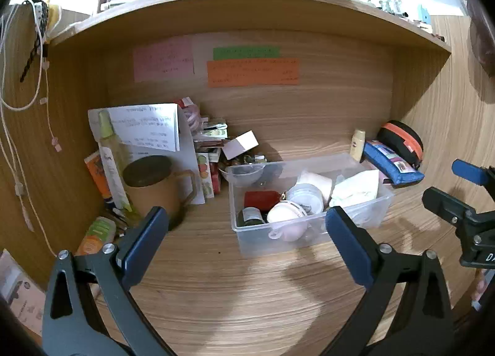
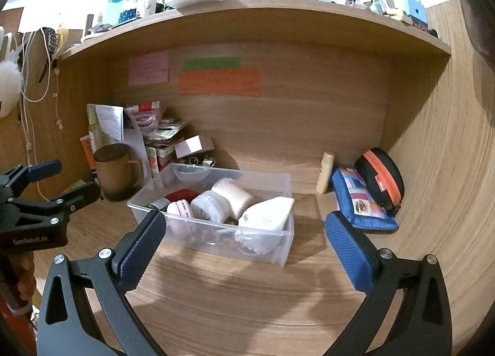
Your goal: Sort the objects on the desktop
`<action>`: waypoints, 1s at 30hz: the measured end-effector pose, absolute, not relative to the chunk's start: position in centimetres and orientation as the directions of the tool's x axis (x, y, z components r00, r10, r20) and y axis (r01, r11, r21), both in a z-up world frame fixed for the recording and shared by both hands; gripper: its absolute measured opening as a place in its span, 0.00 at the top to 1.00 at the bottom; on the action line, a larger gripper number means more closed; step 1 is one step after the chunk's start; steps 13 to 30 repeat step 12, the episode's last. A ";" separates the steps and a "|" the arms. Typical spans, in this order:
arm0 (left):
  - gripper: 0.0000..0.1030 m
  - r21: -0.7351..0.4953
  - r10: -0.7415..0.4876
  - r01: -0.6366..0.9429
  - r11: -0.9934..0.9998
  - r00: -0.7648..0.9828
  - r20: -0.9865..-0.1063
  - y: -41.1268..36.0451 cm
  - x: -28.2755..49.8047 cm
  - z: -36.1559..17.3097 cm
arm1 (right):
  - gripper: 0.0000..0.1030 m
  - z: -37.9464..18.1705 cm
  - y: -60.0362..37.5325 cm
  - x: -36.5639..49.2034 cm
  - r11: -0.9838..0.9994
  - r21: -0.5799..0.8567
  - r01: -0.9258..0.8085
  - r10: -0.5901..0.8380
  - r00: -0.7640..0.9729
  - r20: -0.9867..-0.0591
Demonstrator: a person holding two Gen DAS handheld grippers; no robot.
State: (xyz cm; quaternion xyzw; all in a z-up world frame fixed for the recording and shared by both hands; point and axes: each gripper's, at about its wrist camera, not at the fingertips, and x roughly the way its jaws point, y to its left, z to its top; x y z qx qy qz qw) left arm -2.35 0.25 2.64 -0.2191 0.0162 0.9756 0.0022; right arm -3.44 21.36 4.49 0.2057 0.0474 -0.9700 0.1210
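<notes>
Clear plastic rectangular bin point(image 1: 309, 226) sits mid-desk, one only, holding about six items: white round jar point(image 1: 304, 196), pink-white ball point(image 1: 286, 216), dark red pouch point(image 1: 261, 199), dark bottle point(image 1: 250, 216), white folded cloth point(image 1: 355, 189), cream roll point(image 1: 315, 179). Left of bin: one brown mug point(image 1: 151, 186). Right of bin: one blue zip pouch point(image 2: 359, 201), one black-orange case point(image 2: 382, 181), one beige tube point(image 2: 324, 172). Two grippers, left gripper point(image 1: 244, 244) and right gripper point(image 2: 244, 250), both spread wide, empty, just before the bin.

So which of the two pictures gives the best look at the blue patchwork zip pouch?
The right wrist view: the blue patchwork zip pouch lies close, its colourful top fully visible. The left wrist view shows it farther off, small and edge-on behind the clear plastic bin.
</notes>
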 end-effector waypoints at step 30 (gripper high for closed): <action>0.00 0.028 0.034 -0.051 -0.998 -0.898 -0.438 1.2 -3.5 2.5 | 0.00 3.9 20.8 -4.7 -0.959 -0.014 0.284 -0.250 -0.867 -0.430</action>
